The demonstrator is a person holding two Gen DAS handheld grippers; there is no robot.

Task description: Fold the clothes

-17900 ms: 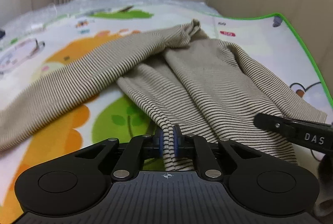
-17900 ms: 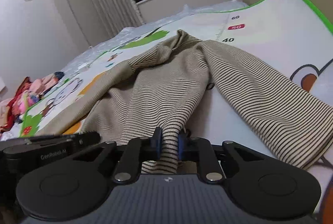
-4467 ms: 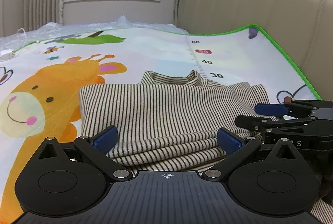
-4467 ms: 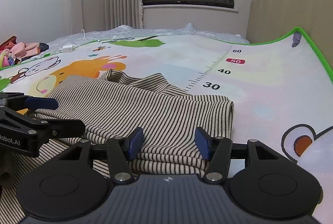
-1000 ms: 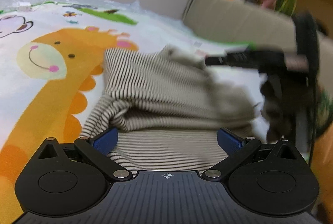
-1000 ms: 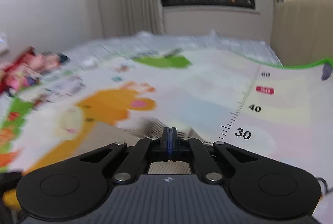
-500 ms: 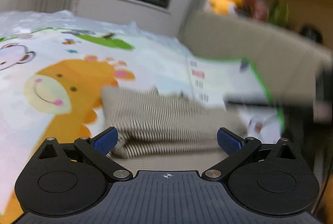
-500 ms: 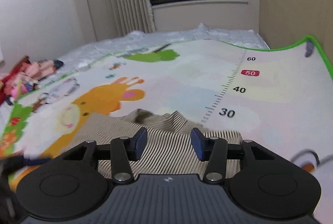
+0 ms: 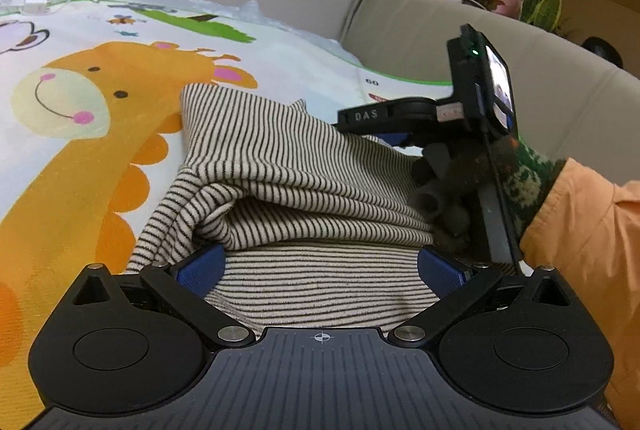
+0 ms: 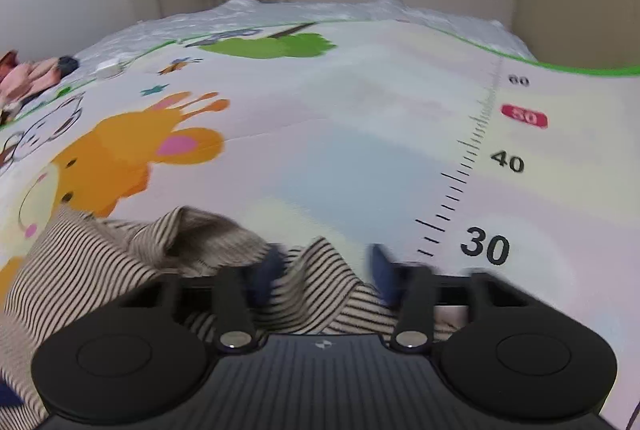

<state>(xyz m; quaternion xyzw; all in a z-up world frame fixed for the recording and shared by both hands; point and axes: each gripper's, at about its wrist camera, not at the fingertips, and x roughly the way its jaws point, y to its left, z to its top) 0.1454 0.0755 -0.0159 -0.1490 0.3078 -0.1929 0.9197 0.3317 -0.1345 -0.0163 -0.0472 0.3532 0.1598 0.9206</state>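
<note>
While left gripper (image 9: 320,266) gapes, striped garment (image 9: 288,182) lies unclamped.

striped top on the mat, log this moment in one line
striped top: folded in layers on play mat | left tool: open, at near edge | right tool: open over collar | fold: not squared

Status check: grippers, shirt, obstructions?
Left hand-held gripper open. Right hand-held gripper open at collar. Striped shirt folded on mat. No obstructions seen.

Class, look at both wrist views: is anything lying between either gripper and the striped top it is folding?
Nothing visible. The left gripper, open, has the striped top directly between its fingers. The right gripper, also open, straddles the collar end, nothing in between. Only the play mat lies beyond.
</note>
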